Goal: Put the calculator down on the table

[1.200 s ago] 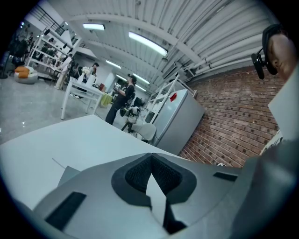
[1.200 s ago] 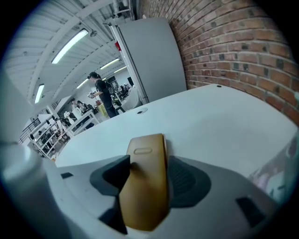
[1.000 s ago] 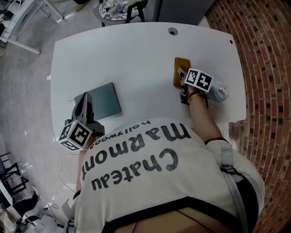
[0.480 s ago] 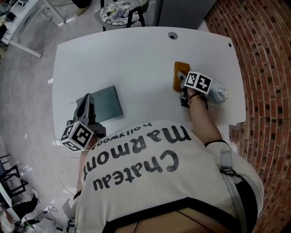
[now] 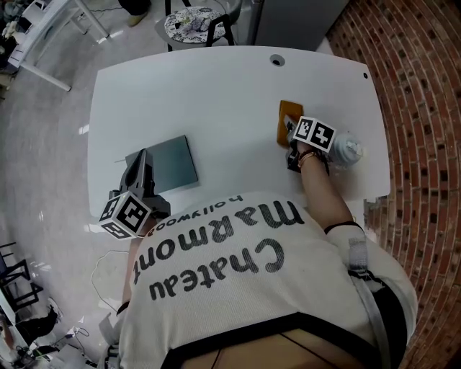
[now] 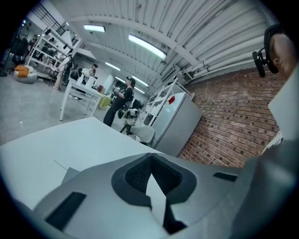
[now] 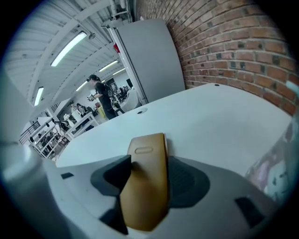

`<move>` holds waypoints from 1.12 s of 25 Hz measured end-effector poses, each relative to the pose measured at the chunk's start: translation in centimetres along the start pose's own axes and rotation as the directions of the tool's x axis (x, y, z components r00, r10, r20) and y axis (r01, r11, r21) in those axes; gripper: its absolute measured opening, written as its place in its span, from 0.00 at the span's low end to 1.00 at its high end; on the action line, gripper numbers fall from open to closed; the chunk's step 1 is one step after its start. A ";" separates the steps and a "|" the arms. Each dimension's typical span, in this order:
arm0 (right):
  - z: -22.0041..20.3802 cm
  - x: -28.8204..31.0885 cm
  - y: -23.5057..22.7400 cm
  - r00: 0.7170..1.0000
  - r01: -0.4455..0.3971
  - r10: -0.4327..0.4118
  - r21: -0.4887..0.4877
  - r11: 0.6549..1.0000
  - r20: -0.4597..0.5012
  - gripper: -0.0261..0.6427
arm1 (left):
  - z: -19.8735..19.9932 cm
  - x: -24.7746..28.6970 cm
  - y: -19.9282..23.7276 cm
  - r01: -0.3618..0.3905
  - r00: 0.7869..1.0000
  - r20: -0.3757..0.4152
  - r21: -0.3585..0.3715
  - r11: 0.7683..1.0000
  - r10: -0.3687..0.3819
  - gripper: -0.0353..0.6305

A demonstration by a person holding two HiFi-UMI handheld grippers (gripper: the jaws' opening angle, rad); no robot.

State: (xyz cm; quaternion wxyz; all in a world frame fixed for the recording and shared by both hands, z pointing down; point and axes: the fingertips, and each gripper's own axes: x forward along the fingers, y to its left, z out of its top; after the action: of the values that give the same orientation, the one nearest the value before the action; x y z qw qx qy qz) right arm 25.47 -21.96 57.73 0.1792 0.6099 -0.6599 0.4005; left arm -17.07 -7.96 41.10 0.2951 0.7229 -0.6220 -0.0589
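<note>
The calculator (image 5: 288,115) is a tan-orange slab, plain back upward, lying lengthwise at the right of the white table (image 5: 216,86). My right gripper (image 5: 290,134) is shut on its near end. In the right gripper view both dark pads press the calculator (image 7: 145,196) from the sides, inside the right gripper (image 7: 148,175). Its far end points down toward the table top; I cannot tell whether it rests there. My left gripper (image 5: 141,157) hovers at the table's left front, shut and holding nothing, and in its own view the left gripper (image 6: 150,161) has its pads meeting at the tip.
A dark grey-green flat slab (image 5: 169,162) lies just beyond the left gripper. A clear plastic bottle (image 5: 350,150) stands right of the right hand. A cable hole (image 5: 277,60) sits near the table's far edge, with a stool (image 5: 191,18) behind. Brick paving (image 5: 425,108) runs along the right.
Only the head view has drifted a little. Both grippers and the calculator keep their places.
</note>
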 end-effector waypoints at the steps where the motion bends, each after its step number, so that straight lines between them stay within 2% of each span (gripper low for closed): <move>1: 0.0 -0.1 -0.1 1.000 -0.001 0.001 -0.005 1.000 0.014 0.42 | -0.1 -0.1 0.0 -0.002 1.000 -0.001 -0.002 1.000 0.002 0.06; 18: 0.1 0.0 0.3 0.999 -0.023 0.024 -0.018 1.000 0.033 0.42 | -0.2 -1.2 0.4 -0.008 0.999 -0.038 -0.008 1.000 0.007 0.06; 23: 0.2 0.0 0.3 0.999 -0.030 0.030 -0.017 0.999 0.033 0.42 | -0.1 -0.7 0.3 0.016 0.998 -0.055 0.012 1.000 -0.015 0.06; 28: 0.1 -0.2 0.1 0.999 -0.022 0.023 -0.014 1.000 0.042 0.45 | 1.1 -0.8 0.3 0.043 0.998 -0.038 0.031 0.999 -0.042 0.06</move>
State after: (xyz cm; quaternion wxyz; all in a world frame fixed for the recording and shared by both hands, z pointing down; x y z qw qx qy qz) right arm 25.46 -21.87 57.53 0.1652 0.6095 -0.6730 0.3850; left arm -18.05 -7.63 40.11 0.2937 0.7416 -0.6017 -0.0419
